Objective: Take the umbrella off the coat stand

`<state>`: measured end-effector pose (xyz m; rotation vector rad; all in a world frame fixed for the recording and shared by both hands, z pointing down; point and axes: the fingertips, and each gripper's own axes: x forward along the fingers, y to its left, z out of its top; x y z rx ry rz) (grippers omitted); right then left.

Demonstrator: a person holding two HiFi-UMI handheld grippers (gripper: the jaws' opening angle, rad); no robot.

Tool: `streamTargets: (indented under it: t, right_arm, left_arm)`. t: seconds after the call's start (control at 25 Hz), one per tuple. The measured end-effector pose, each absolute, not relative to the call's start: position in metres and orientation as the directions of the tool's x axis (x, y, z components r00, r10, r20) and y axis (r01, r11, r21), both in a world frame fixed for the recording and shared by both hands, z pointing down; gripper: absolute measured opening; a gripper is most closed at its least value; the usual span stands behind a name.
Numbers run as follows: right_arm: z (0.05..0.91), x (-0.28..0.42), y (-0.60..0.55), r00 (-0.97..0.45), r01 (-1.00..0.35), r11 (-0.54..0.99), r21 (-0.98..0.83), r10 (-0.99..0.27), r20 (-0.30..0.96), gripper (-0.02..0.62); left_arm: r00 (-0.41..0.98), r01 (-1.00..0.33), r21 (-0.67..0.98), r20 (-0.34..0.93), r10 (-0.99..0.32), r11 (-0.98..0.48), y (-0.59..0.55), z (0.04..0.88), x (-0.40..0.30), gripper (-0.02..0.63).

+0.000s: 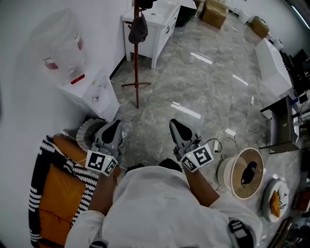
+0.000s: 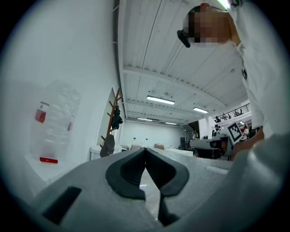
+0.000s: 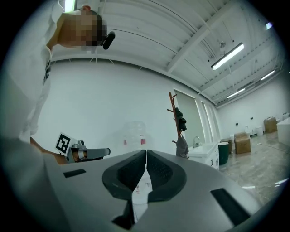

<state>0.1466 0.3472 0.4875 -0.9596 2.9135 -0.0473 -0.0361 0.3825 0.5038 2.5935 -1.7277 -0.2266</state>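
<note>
- The folded umbrella [image 1: 138, 30] hangs high on the coat stand [image 1: 137, 72], well apart from both grippers, straight ahead of them.
- The left gripper [image 1: 112, 128] and the right gripper [image 1: 177, 127] have their jaws clenched on nothing.

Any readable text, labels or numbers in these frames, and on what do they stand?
No text can be read anywhere.
Too blurred: red label on the water bottle.
Too small: marks on the white dispenser.
Patterns only, no letters: square markers.

Grey marble floor [image 1: 193, 87] bears the coat stand [image 1: 136, 63], a white cabinet [image 1: 160, 22] and, seemingly, cardboard boxes [image 1: 215, 13].
</note>
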Motion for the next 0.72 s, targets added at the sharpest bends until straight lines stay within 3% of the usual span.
streamTargets:
  t: [0.36,0.72]
  right_arm:
    - [0.497,0.111,0.313,-0.822,-0.569,0.821,-0.038,-0.569,0.022,0.015]
    - [0.5,0.076,0.22,-0.853,-0.521,0.852,-0.06,-0.522,-0.018,0.015]
  left_arm:
    - [0.37,-0.911,0.157,-0.096,-0.924,-0.381,0.35,0.517,-0.07,0.009]
    - [0.362,-0.922,0.125,-0.065,-0.93,-0.367,0.267,0.518,-0.093,0.009]
